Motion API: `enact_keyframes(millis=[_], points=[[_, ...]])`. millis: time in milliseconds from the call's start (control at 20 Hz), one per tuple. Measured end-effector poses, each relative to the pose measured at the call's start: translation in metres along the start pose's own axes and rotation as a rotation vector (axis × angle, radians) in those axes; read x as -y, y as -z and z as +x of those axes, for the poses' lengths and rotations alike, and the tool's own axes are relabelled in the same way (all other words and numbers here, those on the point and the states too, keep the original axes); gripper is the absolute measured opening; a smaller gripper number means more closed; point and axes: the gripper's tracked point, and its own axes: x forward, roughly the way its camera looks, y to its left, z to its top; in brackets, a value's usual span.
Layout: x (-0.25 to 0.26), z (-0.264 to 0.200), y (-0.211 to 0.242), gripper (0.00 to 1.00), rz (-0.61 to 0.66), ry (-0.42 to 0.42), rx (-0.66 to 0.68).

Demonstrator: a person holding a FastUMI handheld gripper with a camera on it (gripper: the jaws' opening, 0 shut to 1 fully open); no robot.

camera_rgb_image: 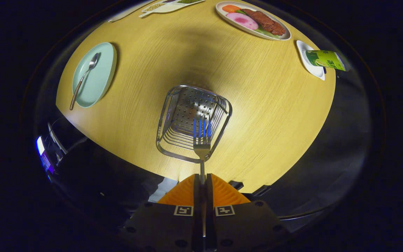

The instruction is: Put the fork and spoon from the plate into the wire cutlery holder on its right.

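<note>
The gripper (203, 182) has its 2 orange fingers (222, 194) pressed together on the fork (202, 141) handle, tines pointing ahead over the open top of the wire cutlery holder (192, 122). The spoon (84, 78) lies on the pale green plate (100, 75), well left of the holder.

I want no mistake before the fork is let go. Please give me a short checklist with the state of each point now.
1. Hand-held gripper shut on the fork: ok.
2. Fork tines point into the holder: ok.
3. Holder upright on the table: ok.
4. Fork low enough to release: cannot tell.
5. Spoon on the plate, waiting: ok.
</note>
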Motion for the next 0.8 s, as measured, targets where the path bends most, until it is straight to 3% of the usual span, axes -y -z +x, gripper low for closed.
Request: enact_keyframes(millis=[350,450,650,800], points=[[0.005,0.005,-0.011,0.18,-0.009,0.046,-0.004],[0.011,0.003,-0.011,0.29,0.012,0.043,0.044],[0.02,-0.022,-0.026,0.56,0.123,0.027,0.297],[0.031,-0.054,-0.028,0.67,0.22,0.03,0.501]])
